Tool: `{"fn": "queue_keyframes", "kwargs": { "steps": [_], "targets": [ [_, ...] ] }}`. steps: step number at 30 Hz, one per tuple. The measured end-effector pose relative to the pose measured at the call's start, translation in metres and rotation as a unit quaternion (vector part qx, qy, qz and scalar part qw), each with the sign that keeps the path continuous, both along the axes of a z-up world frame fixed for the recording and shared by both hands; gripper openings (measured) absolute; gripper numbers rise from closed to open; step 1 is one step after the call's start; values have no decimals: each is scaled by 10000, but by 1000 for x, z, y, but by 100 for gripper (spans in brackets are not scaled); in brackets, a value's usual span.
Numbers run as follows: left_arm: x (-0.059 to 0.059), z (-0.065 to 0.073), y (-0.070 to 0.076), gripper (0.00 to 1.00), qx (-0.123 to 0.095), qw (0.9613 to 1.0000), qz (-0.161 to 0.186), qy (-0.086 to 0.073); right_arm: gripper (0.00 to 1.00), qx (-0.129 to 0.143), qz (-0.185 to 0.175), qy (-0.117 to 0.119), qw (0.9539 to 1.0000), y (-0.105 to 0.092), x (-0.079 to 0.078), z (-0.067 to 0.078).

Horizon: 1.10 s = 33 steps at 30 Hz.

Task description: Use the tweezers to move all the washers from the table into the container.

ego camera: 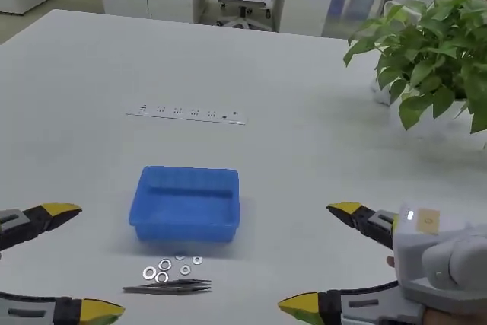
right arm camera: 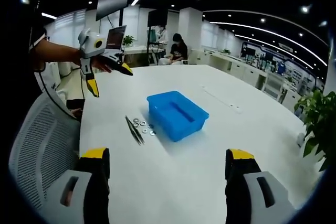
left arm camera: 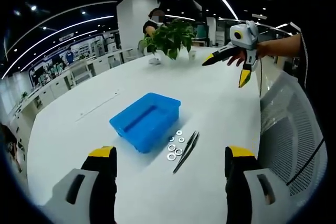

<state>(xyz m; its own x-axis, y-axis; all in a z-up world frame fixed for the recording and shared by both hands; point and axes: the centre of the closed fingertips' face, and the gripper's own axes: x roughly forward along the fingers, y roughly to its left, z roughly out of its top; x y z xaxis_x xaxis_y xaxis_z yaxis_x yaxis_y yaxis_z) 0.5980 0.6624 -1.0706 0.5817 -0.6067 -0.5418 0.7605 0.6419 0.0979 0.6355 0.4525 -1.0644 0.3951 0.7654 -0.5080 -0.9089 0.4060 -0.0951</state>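
Lying on the table (ego camera: 304, 150): tweezers (ego camera: 167, 287), flat near the front edge, with neither pair of tongs touching them.
Washers (ego camera: 163, 268): a small loose cluster on the tabletop, between the tweezers and the blue tub and just beside both.
Blue tub (ego camera: 186, 222): upright on the table, just behind the washers.
Left tongs (ego camera: 84, 260): held above the table to the left of the tub, jaws spread wide with nothing between them, well apart from the tweezers.
Right tongs (ego camera: 318, 256): held in a hand to the right of the tub, jaws also spread wide and holding nothing.
Plant (ego camera: 434, 58): leafy, at the far right of the table, well apart from the tub.
Socket strip (ego camera: 186, 113): flat on the tabletop beyond the tub.
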Motion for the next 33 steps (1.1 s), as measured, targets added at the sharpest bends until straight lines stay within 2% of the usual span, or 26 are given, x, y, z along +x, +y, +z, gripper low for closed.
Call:
{"fn": "queue_keyframes", "kwargs": {
  "steps": [5,9,11,21,26,30,33],
  "targets": [
    [-1,-6,-2,84,129,9997,-175,119,87,-98,257,22,9996,8,-3,-3],
    [-5,-18,-1,78,495,9972,-465,306,83,-199,489,37,9986,15,-6,-8],
    [-6,-23,-2,75,584,9957,-590,401,81,-236,605,29,9979,19,-7,-9],
    [-7,-40,-3,64,841,9904,-903,628,68,-374,1124,17,9930,40,-14,-16],
    [-9,-52,-4,56,1006,9860,-1100,741,59,-417,1379,34,9896,50,-18,-22],
    [-7,-58,-5,47,1084,9838,-1187,793,51,-543,1667,67,9845,61,-22,-31],
    [-6,-64,-5,41,1203,9804,-1317,835,47,-636,1828,61,9811,67,-23,-37]
  ]
}}
